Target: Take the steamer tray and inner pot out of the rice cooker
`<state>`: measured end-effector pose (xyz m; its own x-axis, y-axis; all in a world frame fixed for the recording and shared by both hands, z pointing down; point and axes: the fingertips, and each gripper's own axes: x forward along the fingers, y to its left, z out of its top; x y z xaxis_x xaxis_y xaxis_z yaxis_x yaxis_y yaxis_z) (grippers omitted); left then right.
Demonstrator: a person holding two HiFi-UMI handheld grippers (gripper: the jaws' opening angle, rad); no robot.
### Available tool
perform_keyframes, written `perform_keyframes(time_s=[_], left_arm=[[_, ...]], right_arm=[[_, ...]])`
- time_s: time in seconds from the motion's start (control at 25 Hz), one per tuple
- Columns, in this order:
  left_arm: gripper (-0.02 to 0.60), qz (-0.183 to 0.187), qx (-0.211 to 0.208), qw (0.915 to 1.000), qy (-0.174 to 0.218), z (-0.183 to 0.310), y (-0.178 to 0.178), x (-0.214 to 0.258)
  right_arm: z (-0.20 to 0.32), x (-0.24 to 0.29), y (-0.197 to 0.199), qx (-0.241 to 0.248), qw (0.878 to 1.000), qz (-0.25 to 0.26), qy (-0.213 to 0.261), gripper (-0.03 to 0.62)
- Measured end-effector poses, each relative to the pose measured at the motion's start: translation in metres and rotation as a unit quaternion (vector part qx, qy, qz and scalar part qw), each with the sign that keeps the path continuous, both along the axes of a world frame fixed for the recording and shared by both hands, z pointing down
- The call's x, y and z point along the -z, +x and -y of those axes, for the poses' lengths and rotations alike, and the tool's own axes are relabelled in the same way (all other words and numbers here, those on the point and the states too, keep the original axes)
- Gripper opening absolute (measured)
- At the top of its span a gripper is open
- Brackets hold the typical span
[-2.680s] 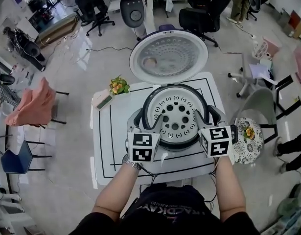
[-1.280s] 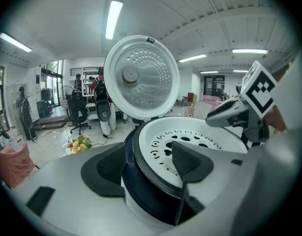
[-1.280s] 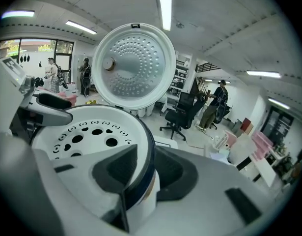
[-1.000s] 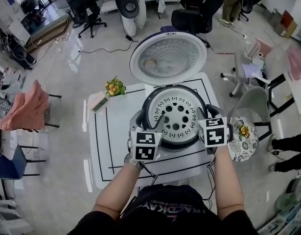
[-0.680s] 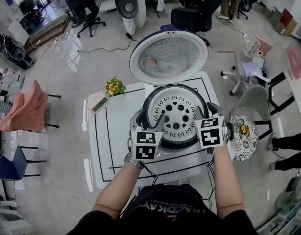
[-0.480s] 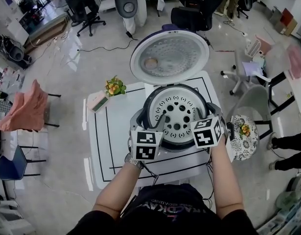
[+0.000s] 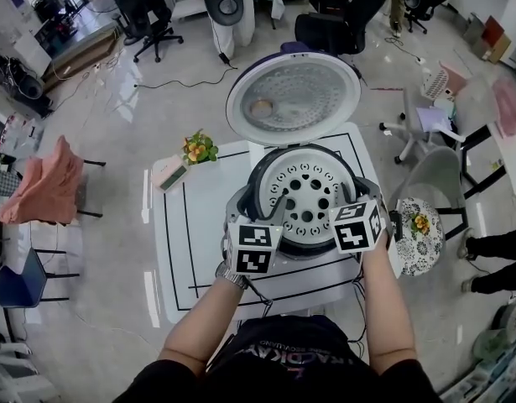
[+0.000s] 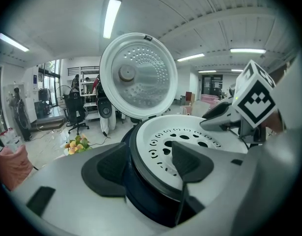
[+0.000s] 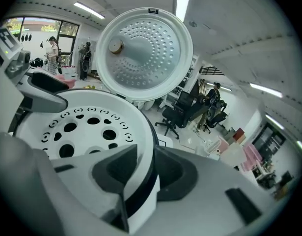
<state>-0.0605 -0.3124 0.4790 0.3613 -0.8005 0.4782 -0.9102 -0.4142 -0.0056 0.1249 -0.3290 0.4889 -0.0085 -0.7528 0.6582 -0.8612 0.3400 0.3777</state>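
Two grips on one rim is the step in hand: getting hold of the steamer tray (image 7: pixel 306 196) so it can come up out of the rice cooker (image 7: pixel 304 259). Nothing is out yet. The tray sits in the dark inner pot (image 7: pixel 256 179), the lid (image 7: pixel 294 99) stands open behind, and the cooker rests on the white tabletop (image 7: pixel 186 250).

My right gripper (image 9: pixel 148 168) has just been closing. Its fingers (image 9: pixel 116 173) now pinch the tray's rim, one on the inside wall and one against the dark band outside.

My left gripper (image 8: pixel 151 156) only straddles the opposite rim. Its fingers are apart, and bare tray shows between the inner one and the edge.

Next, I judge, the left must close too. Then both hands should rise together and level, or the tray may tip and catch.

The tray is a white, shallow, round dish pierced with rings of round and heart-shaped holes. It looks like light, stiff plastic.
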Motion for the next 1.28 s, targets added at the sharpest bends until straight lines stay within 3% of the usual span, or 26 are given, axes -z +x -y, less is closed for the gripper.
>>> perform_keyframes(time_s=[0.36,0.56,0.88,1.28], left_arm=[[0.288,0.000,0.009,0.9999,0.013,-0.002,-0.012,0.004],[0.288,0.002,0.010,0.9997,0.024,-0.004,-0.008,0.005],[0.287,-0.008,-0.012,0.9991,0.040,-0.005,0.000,0.027],[0.190,-0.028,-0.013,0.9995,-0.009,-0.006,0.018,0.022]], right_arm=[[-0.002,0.026,-0.012,0.000,0.998,0.024,0.055,0.083],[-0.001,0.029,-0.006,-0.017,0.994,0.083,0.073,0.074],[-0.001,0.036,0.015,-0.064,0.977,0.193,0.067,0.059],[-0.007,0.042,0.028,-0.075,0.970,0.215,0.083,0.058]])
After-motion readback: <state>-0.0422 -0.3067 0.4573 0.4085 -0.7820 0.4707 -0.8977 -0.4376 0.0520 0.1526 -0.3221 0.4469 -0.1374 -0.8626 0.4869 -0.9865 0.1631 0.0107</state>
